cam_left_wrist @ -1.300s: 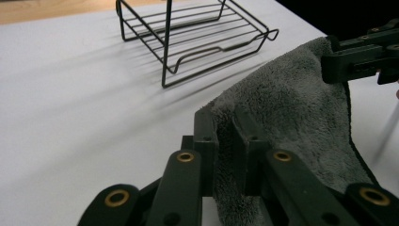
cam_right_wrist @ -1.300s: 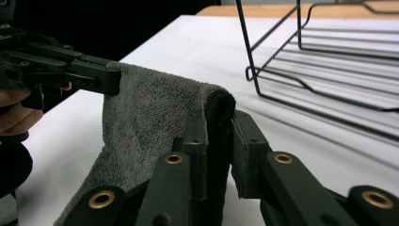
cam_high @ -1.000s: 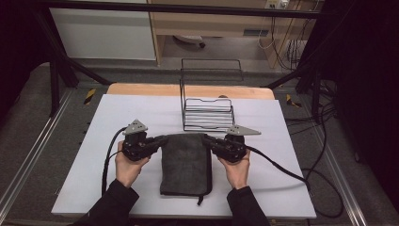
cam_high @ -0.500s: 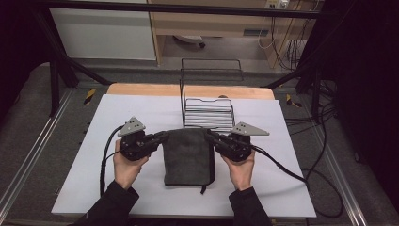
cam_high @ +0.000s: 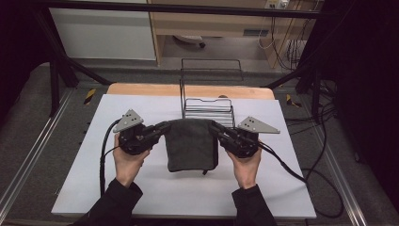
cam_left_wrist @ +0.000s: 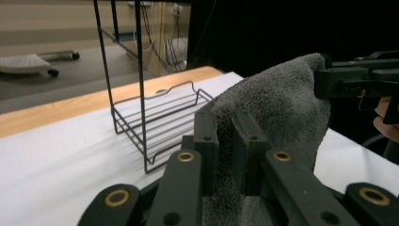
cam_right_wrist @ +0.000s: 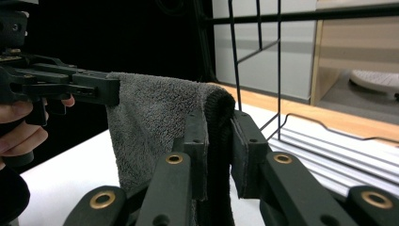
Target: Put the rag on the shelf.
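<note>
We see the grey towel [cam_high: 190, 143] higher than a second ago: then most of it lay flat on the desk [cam_high: 84, 188], now its top edge is stretched level between the two grippers and the rest hangs down, the lower hem seeming to rest on the desk; both hands have risen and moved toward the wire rack [cam_high: 208, 109], so the towel's top edge now sits just in front of the rack's low basket. The left gripper [cam_high: 162, 128] is clamped on the towel's left upper corner, the cloth pinched between its black jaws in the left gripper view [cam_left_wrist: 225, 136]; the right gripper [cam_high: 215, 129] is clamped on the right upper corner [cam_right_wrist: 217, 127].

The desk is covered in white with a wooden strip along its far edge; beyond it stand a pale cabinet [cam_high: 101, 33] and cables [cam_high: 287, 47] on a grey floor; dark frame bars border the scene.

The towel's hem is dim and a small dark tag [cam_high: 205, 171] at its bottom is hard to make out; the sleeves are cut off at the bottom of the high view.
</note>
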Demonstrator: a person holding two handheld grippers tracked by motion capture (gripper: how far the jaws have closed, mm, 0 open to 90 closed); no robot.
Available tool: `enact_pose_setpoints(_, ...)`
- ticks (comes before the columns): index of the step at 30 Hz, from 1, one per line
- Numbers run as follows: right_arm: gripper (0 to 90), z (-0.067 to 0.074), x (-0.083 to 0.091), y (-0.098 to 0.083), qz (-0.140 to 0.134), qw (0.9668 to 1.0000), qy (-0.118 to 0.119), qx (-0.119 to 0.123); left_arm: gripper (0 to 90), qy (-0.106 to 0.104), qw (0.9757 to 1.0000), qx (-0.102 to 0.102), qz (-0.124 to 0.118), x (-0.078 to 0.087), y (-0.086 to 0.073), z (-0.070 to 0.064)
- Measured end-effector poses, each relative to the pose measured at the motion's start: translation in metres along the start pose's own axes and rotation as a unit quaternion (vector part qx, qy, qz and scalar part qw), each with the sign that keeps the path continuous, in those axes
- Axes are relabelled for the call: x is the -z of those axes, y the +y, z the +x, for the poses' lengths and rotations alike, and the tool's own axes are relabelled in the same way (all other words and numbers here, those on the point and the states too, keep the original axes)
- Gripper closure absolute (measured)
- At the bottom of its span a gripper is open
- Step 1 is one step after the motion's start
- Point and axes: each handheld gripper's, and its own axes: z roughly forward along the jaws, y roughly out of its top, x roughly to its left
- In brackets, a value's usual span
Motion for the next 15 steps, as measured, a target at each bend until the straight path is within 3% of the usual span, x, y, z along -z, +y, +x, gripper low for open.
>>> enact_pose_setpoints(15, 78.6, 0.001, 0.019, 0.025, -0.053, 0.9983, -0.018, 0.012, 81.4, -0.008, 0.9989, -0.005, -0.046, -0.007, 0.028, -0.01)
